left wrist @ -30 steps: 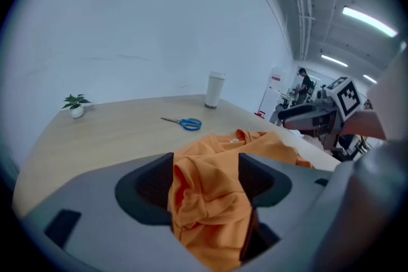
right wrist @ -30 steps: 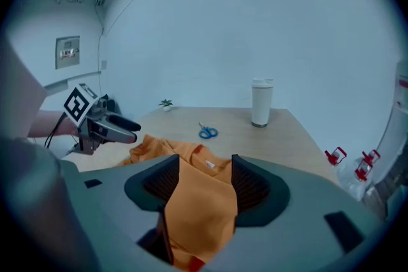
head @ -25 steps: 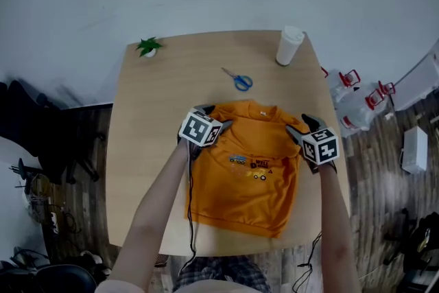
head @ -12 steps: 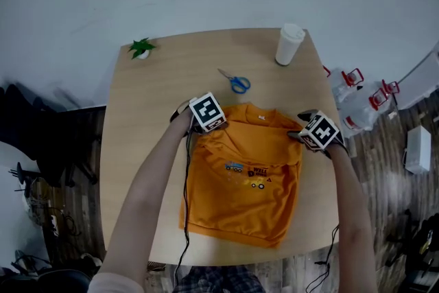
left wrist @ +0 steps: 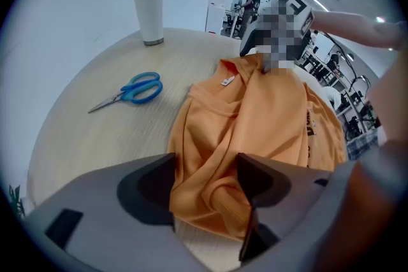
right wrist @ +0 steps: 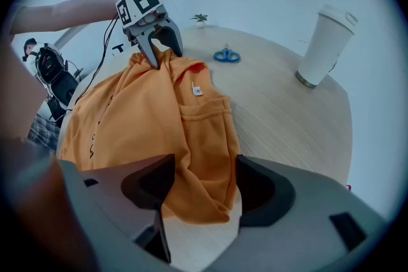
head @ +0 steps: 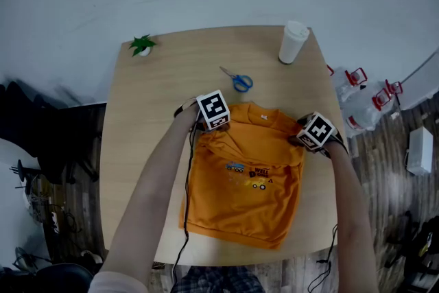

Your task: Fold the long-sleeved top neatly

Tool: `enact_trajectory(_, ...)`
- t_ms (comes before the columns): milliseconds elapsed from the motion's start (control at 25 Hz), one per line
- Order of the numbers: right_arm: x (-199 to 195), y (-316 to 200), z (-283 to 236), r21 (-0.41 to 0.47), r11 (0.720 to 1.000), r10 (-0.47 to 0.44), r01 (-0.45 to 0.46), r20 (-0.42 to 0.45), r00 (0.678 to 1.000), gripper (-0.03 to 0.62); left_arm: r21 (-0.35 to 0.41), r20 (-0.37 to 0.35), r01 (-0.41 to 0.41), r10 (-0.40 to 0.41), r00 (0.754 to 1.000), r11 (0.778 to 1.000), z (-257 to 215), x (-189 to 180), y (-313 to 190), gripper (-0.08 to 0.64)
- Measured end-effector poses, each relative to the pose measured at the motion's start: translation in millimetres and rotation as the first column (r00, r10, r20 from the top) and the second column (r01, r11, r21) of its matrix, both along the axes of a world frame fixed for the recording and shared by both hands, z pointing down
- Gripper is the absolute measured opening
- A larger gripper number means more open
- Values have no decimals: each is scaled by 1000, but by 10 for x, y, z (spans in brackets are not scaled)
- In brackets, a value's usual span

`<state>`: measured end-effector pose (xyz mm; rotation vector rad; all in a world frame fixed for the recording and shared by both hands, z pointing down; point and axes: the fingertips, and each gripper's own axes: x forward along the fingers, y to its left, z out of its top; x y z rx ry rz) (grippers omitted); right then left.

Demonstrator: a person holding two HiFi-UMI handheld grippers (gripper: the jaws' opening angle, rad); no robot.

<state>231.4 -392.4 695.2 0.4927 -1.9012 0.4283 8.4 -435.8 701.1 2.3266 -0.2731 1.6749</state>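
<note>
**Item:** long-sleeved top (head: 248,197), orange, with a small printed motif on the chest.

**Location:** it lies front up on the round wooden table (head: 158,86), collar towards the far side and hem near the person's edge. No sleeve lies spread out, and I cannot tell where the sleeves are tucked.

**Handling (judged):**
- The top is light, soft knit with no stiffness.
- It will sag and bunch wherever it is not supported.
- It should slide easily on the smooth table.
- The best hold is on the shoulder seams or the doubled side edges, taken evenly on both sides so the fold line stays straight.

**Left gripper (left wrist: 205,176):** it points steeply down at the left shoulder. The jaws stand apart and have just been closing. Loose folds of fabric bunch between them, not yet pinched.

**Right gripper (right wrist: 201,180):** it is at the right shoulder. The jaws stand apart and have just been opening. The shoulder corner lies between them, with bare table showing beside one jaw, so the fabric is not held.

**Also on the table, well apart from the top:**
- blue-handled scissors (head: 237,79)
- white lidded cup (head: 293,42)
- small green plant (head: 143,45)
</note>
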Motion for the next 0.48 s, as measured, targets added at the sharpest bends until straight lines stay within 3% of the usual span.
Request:
enact_trajectory(320, 6, 52, 41, -38, 998, 51, -50, 16, 999, 274, -35, -33, -2, 1, 999, 999, -19, 57, 153, 190)
enact_trajectory(480, -58, 126, 28, -40, 999, 35, -33, 28, 999, 166, -39, -42, -7, 5, 999, 999, -27, 70, 223, 120)
